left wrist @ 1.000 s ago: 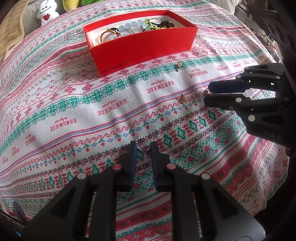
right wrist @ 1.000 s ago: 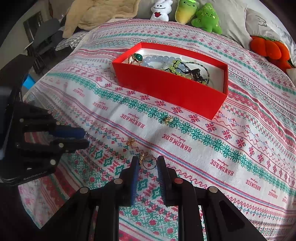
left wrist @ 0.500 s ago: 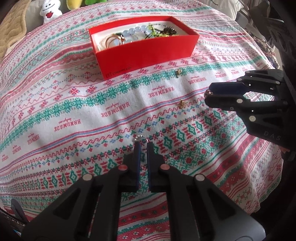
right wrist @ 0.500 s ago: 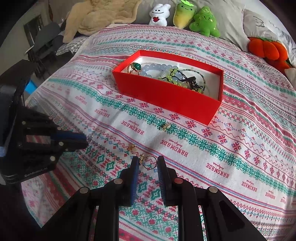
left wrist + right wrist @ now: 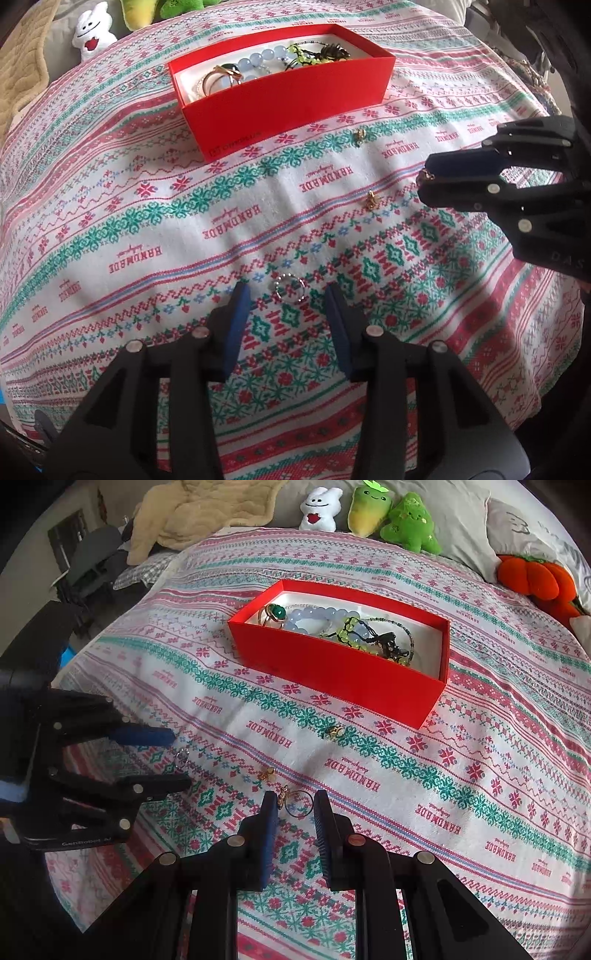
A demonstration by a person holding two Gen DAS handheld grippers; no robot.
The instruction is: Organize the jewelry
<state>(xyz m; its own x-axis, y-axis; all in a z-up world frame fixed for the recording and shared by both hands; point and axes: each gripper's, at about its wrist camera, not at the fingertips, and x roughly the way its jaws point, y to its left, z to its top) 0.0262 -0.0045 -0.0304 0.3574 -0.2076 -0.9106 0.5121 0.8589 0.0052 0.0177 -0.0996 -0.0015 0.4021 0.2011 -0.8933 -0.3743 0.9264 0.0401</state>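
Silver beaded ring point(image 5: 290, 291): flat on the patterned bedspread point(image 5: 110, 206), lower centre of the left wrist view, between the left gripper point(image 5: 290, 295), fingers just spread, clear of it. Gold ring point(image 5: 300, 804): lower centre, right wrist view, pinched by right gripper point(image 5: 295, 806). Red box point(image 5: 343, 672): upper centre, holding jewelry.

A red box point(image 5: 343, 672) with a white inside sits on a white cloth point(image 5: 480, 775) banded in red and green patterns; far off, green point(image 5: 410, 520) and orange point(image 5: 535, 579) plush toys.
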